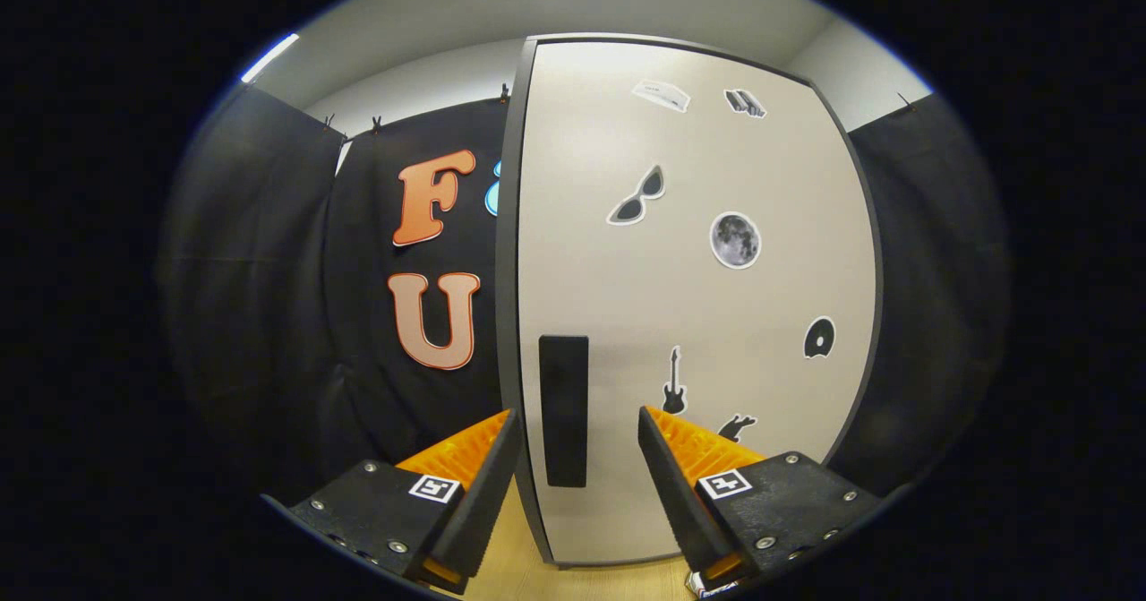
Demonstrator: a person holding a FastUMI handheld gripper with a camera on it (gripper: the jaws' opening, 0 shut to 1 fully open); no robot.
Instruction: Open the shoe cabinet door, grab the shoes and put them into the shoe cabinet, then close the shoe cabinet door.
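The shoe cabinet door is a tall off-white panel with a dark frame, standing just ahead of me and shut as far as I can tell. Its black vertical handle sits near the door's left edge, low down. My gripper is open, its two fingers spread wide, and the handle shows in the gap between them, slightly beyond the tips. Nothing is held. Small stickers dot the door: sunglasses, a moon, a guitar.
Black cloth hangs as the booth's wall to the left and right of the cabinet. A strip of light wooden floor shows below the door between my fingers. White wall and ceiling rise above the cloth.
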